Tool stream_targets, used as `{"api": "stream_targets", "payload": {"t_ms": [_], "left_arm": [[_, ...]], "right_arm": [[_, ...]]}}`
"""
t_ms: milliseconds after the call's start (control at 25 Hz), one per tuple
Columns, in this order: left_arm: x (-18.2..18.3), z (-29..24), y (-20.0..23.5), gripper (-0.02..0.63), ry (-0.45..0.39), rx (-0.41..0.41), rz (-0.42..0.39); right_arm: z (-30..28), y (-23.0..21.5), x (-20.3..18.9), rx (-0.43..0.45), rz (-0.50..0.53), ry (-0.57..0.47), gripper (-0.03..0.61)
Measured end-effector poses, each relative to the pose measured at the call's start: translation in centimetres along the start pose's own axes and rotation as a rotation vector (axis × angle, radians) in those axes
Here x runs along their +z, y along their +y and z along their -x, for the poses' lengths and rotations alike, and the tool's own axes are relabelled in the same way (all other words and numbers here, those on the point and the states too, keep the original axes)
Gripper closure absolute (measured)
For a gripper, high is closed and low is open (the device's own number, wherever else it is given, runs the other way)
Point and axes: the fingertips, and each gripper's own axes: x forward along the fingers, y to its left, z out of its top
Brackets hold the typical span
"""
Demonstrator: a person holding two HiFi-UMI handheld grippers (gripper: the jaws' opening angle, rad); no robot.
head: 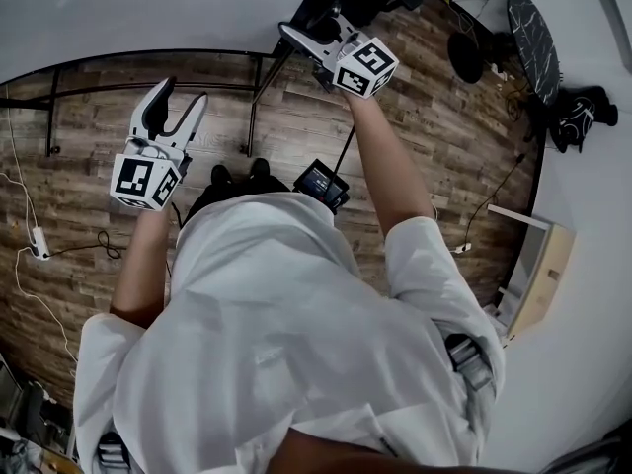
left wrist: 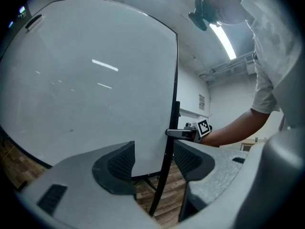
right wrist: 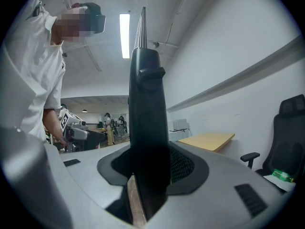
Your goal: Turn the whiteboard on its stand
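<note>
1. Head view: The person (head: 286, 344) in a white shirt stands over a wood-plank floor (head: 444, 117) and faces the whiteboard (head: 148, 8), which fills the top left of the picture. The left gripper (head: 184, 95) points at the board's lower edge with its jaws spread wide and nothing between them. Whether its tips touch the board cannot be told here. The right gripper (head: 296, 36) reaches further out, to the board's side edge, and is clenched there.

2. Left gripper view: The whiteboard (left wrist: 86, 80) stands upright and takes up most of the picture, with its black frame (left wrist: 175, 99) running down its right side. The left gripper (left wrist: 153, 159) is released, its two pads well apart and pressing on nothing. The board's lower corner and a leg of the stand (left wrist: 159, 194) show in the gap beyond them. The right gripper (left wrist: 176, 133) is clamped on the frame about halfway up, at the end of the person's outstretched arm (left wrist: 233, 128).

3. Right gripper view: The right gripper (right wrist: 147, 168) is grasping the whiteboard's black frame (right wrist: 147, 94), seen edge-on and rising straight up from between the closed pads. The left gripper (right wrist: 78, 133) shows at the left. A pale desk (right wrist: 207, 140) and a dark chair (right wrist: 288, 128) stand by the wall at the right.
</note>
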Motion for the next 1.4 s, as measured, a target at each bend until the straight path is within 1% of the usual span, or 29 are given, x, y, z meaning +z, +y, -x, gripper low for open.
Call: {"api": "stream_targets", "payload": {"t_ms": [120, 280, 520, 800, 1400], "left_arm": [[-0.8, -1.1, -1.1, 0.353, 0.025, -0.04, -0.009], [-0.3, -2.8, -3.4, 0.353, 0.004, -0.057, -0.008], [0.1, -5.1, -6.2, 0.353, -0.007, -0.087, -0.022], [0.2, -6.8, -9.3, 0.353, -0.001, -0.118, -0.036], [-0.9, -7.7, -13.3, 0.353, 0.012, -0.117, -0.03]], "right_arm": [[0.5, -0.1, 0.0, 0.004, -0.002, 0.008, 0.405], [1.5, -0.3, 0.0, 0.006, 0.013, 0.025, 0.407], [3.3, -0.6, -0.2, -0.003, 0.012, 0.02, 0.407], [5.9, -1.3, -0.2, -0.003, 0.014, 0.023, 0.407], [12.9, -2.7, -0.5, -0.042, -0.002, 0.003, 0.402]]}}
